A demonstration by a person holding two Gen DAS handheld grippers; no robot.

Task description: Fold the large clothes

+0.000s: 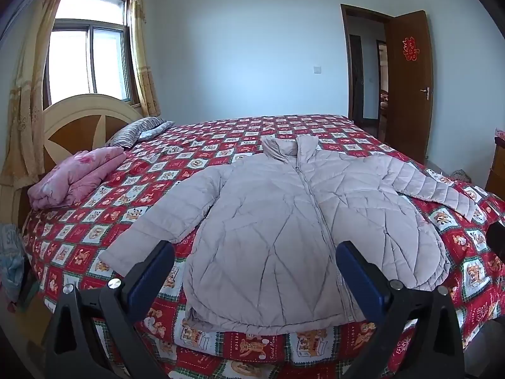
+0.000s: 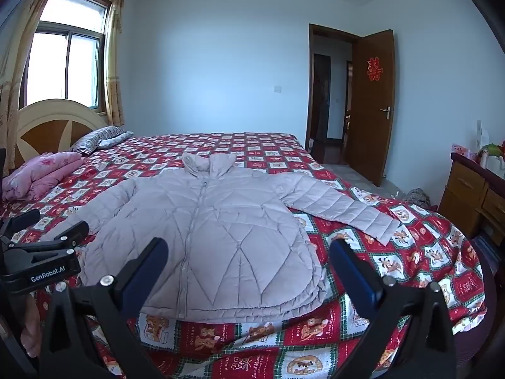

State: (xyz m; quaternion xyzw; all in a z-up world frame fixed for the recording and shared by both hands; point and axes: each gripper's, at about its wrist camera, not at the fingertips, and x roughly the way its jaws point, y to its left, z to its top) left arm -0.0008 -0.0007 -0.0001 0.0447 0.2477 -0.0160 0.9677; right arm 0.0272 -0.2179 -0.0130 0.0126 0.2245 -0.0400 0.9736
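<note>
A pale quilted jacket [image 1: 284, 221] lies face up on the bed [image 1: 410, 271], zipped to the collar, its hem at the near edge straight ahead of both tools. It looks spread that way on purpose: body flat, both sleeves thrown out to the sides, so each half can be turned inward over the zip line. Nothing of the fold has been started, as far as I can judge.

The left tool [image 1: 255, 271] hangs just short of the hem, jaws as wide as they go and gripping nothing; the jacket's lower front fills the gap between its blue pads [image 1: 151, 271], but seen beyond them, not touched. Off to its left runs the left sleeve [image 1: 151, 224], the cuff lying near the tool's left finger.

The right tool [image 2: 249, 271] is likewise spread wide and empty, tipped gently downward toward the hem. The right sleeve [image 2: 344, 211] stretches away to its right, well beyond its right finger. Both tools are held side by side at the bed's edge, angled down at the cloth. A fingertip of the person shows beside the left tool's body in the right view, though it is too dim there to say more.

A folded pink blanket [image 1: 75, 177] and a striped pillow [image 1: 139, 131] sit far off to the left, by the headboard.
</note>
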